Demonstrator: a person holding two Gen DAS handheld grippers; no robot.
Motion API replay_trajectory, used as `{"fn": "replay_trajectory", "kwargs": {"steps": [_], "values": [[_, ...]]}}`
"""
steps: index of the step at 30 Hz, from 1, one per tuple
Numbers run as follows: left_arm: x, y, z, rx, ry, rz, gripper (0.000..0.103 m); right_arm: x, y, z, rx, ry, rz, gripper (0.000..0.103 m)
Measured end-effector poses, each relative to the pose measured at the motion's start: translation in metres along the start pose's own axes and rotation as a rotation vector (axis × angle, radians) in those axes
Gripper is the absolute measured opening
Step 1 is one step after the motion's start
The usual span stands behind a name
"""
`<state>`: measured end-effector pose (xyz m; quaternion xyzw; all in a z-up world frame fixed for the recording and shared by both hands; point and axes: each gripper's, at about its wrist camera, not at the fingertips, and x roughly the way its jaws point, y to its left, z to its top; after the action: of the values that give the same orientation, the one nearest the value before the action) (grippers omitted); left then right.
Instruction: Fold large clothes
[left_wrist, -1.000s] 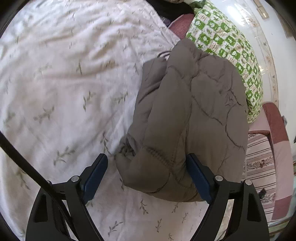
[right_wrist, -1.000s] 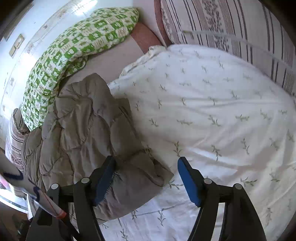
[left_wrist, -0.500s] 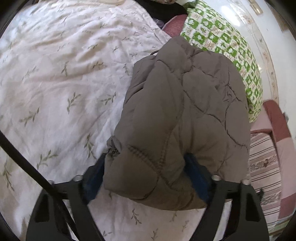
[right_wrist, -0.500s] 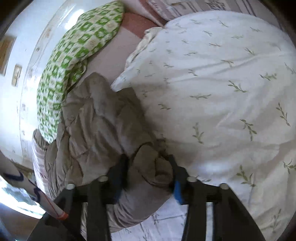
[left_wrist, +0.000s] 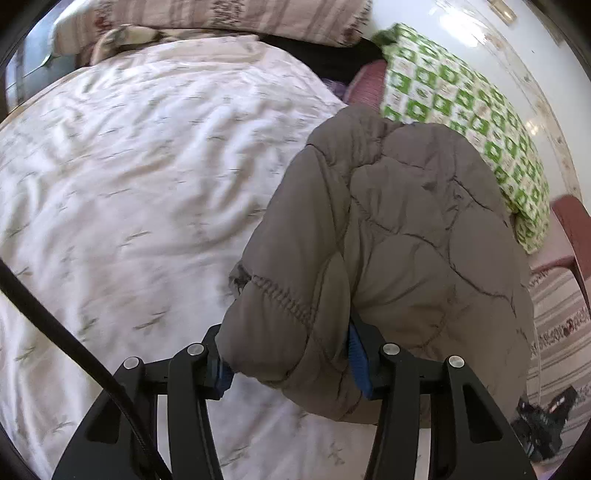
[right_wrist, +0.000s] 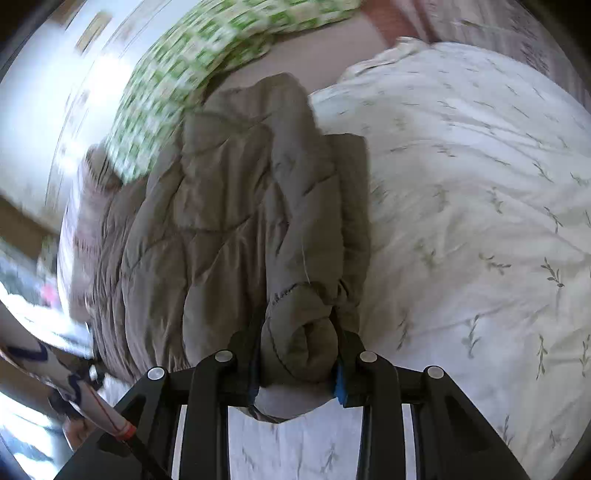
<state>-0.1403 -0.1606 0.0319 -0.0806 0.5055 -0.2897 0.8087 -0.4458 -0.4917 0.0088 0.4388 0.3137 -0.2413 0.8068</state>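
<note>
A grey-brown quilted puffer jacket (left_wrist: 406, 236) lies bunched on a white leaf-print duvet (left_wrist: 129, 184) near the bed's edge. My left gripper (left_wrist: 291, 365) is shut on the jacket's near corner, which bulges between the blue pads. In the right wrist view the same jacket (right_wrist: 229, 221) stretches away from me. My right gripper (right_wrist: 297, 365) is shut on a rolled edge of the jacket. Both held ends look lifted a little off the duvet (right_wrist: 480, 221).
A green-and-white checked pillow (left_wrist: 469, 110) lies beyond the jacket against the white wall; it also shows in the right wrist view (right_wrist: 192, 74). Striped pillows (left_wrist: 229, 18) lie at the bed's head. A striped cushion (left_wrist: 561, 332) sits at the right.
Both grippers closed from open onto the jacket's edges and have started to lift and pull it. The views swung and are blurred with motion.
</note>
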Motion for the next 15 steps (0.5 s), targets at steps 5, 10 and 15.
{"fn": "replay_trajectory", "kwargs": {"steps": [5,10,15], "values": [[-0.010,0.005,-0.009,0.011,-0.004,0.002,0.051,-0.007,-0.013,0.007,0.034,-0.008,-0.024,0.030],[-0.026,0.001,-0.007,0.032,-0.086,0.071,0.059,-0.013,-0.031,0.017,0.155,0.010,0.019,0.048],[-0.055,-0.020,-0.006,0.138,-0.278,0.186,0.064,-0.054,-0.021,0.028,0.139,-0.158,-0.084,0.049]]}}
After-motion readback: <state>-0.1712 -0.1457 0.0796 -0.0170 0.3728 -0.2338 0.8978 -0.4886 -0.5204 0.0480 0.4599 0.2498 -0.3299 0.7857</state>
